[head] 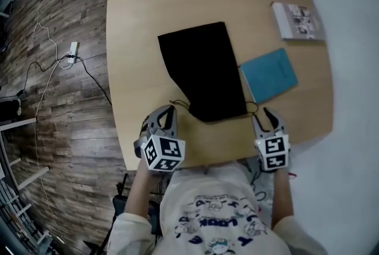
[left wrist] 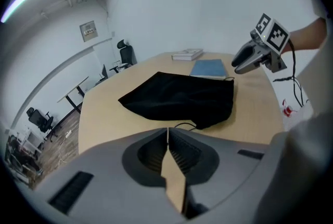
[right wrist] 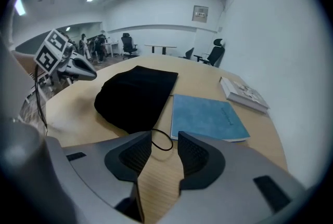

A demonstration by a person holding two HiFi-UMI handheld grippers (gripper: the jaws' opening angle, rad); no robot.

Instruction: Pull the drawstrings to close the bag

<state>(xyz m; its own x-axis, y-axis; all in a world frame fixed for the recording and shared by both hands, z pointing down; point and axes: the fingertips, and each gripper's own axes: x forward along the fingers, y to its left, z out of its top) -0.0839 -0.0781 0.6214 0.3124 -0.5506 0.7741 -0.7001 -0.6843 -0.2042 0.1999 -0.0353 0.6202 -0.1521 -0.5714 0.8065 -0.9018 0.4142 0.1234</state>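
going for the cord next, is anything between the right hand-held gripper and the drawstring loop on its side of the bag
Nothing visible does. The right hand-held gripper is open, and the drawstring loop lies on bare table right at its jaw tips. The blue notebook sits off to the side.

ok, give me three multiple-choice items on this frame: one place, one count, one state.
1. The teal notebook lies where relative to the black bag? A) left of it B) right of it C) on top of it
2. How many books or notebooks are on the table? A) one B) two C) four
3. The right gripper has its fingers: A) open B) shut on the bag C) shut on the notebook
B: head view shows it at the bag's right edge.
B: the notebook plus a printed booklet.
A: a gap shows between them, the drawstring loop loose at their tips.
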